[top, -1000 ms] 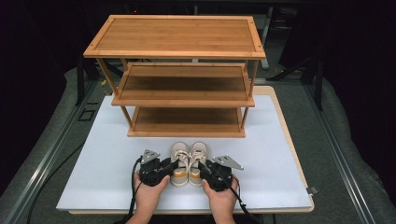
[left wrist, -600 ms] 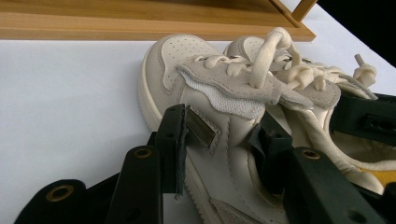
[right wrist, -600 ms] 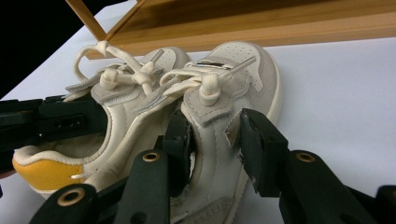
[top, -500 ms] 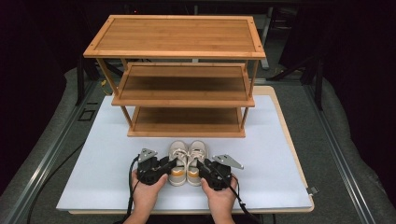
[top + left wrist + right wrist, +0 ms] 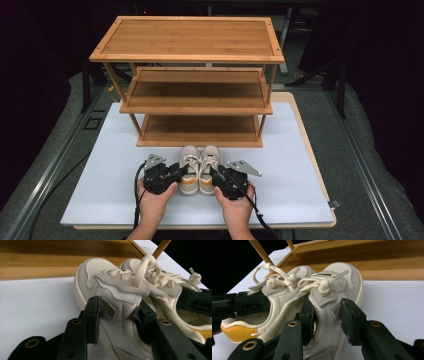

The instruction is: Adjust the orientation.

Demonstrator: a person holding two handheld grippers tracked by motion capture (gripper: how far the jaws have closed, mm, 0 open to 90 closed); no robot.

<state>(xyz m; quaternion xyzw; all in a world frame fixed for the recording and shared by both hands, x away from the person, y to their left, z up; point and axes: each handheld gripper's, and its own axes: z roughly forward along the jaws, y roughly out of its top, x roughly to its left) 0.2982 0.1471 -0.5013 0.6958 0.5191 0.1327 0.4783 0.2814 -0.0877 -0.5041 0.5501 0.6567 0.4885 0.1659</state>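
Shoes: pair of small cream leather sneakers with yellow heel linings, side by side near the white board's (image 5: pixel 100 165) front edge, toes toward the three-tier wooden rack (image 5: pixel 200 95), whose shelves are bare. Left gripper (image 5: pixel 176 172) clamps the left sneaker (image 5: pixel 189 167); right gripper (image 5: pixel 216 174) clamps the right sneaker (image 5: pixel 209 167). Long axes point straight at the lowest shelf.

My left gripper (image 5: pixel 117 317) hides the side of the left shoe (image 5: pixel 100 277). I can't see either shoe's heel; the picture edge cuts them off.
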